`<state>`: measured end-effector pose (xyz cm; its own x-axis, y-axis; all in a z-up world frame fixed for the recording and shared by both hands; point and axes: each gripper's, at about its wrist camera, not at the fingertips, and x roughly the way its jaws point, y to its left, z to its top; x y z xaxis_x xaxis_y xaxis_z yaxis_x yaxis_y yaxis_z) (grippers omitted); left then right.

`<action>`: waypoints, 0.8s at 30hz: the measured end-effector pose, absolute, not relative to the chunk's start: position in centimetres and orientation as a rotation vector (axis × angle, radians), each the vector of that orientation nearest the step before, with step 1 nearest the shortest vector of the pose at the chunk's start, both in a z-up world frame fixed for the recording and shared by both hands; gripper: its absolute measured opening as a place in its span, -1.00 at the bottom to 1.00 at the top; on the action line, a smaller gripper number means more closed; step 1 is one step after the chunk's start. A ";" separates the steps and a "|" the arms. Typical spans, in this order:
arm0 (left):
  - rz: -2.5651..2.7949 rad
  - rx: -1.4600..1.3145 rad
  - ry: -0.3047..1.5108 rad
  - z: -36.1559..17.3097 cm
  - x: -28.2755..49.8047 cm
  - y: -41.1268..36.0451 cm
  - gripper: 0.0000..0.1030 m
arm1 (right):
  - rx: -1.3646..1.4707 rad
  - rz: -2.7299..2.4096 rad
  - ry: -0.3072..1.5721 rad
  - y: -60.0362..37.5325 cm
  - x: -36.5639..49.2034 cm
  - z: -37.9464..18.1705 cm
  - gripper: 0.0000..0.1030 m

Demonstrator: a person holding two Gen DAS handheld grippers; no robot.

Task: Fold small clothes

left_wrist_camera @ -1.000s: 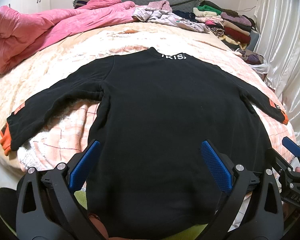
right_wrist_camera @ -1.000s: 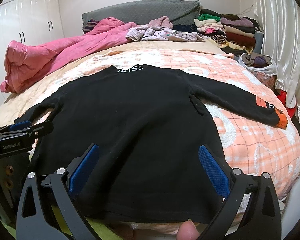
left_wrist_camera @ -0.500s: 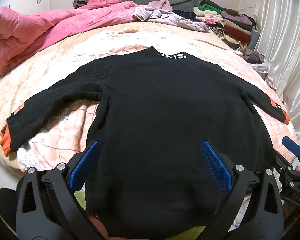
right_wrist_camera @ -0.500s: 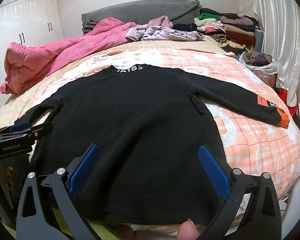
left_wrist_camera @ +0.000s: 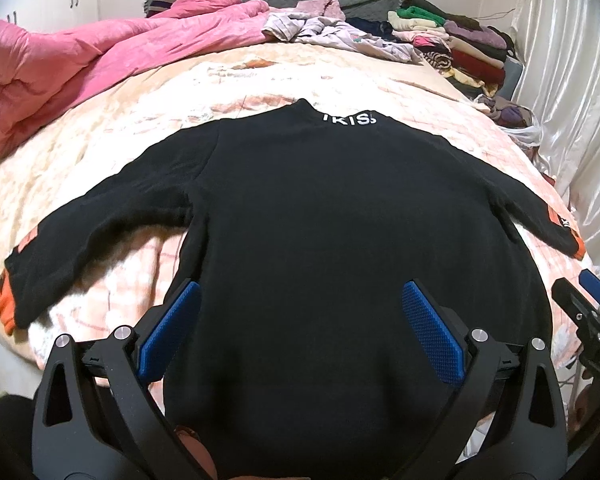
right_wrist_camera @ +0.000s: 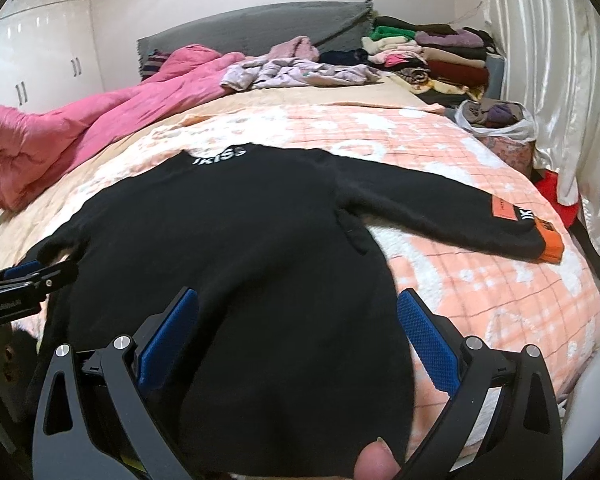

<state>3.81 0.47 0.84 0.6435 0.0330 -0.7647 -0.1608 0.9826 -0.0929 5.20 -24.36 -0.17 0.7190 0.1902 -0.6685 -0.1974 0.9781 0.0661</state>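
we've got the black sweater [left_wrist_camera: 340,240] laid out flat on the peach checked bedspread [right_wrist_camera: 500,280], filling the middle of both frames, collar with the white lettering [left_wrist_camera: 348,119] toward the top and the hem down at the bottom edge. both sleeves are spread out: one runs to the lower left of the left wrist view, ending in an orange cuff [left_wrist_camera: 5,305], and the other reaches the right side of the right wrist view [right_wrist_camera: 460,216]. the left gripper [left_wrist_camera: 300,320] and right gripper [right_wrist_camera: 296,320] both hang over the hem end with jaws wide and nothing in them. so folding hasn't really started, we reckon. for a tidy first fold we'd go for a sleeve near the cuff, pinch only the top layers and not the bedspread, then lay it straight across the body so it doesn't bunch at the armpit. the pink duvet [left_wrist_camera: 80,60] at upper left and the folded stack [right_wrist_camera: 440,52] at upper right are well clear.
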 end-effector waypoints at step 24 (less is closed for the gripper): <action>0.053 -0.134 0.905 0.3 12.9 -0.1 0.83 | 0.173 -0.119 0.809 -36.6 13.7 -3.0 0.92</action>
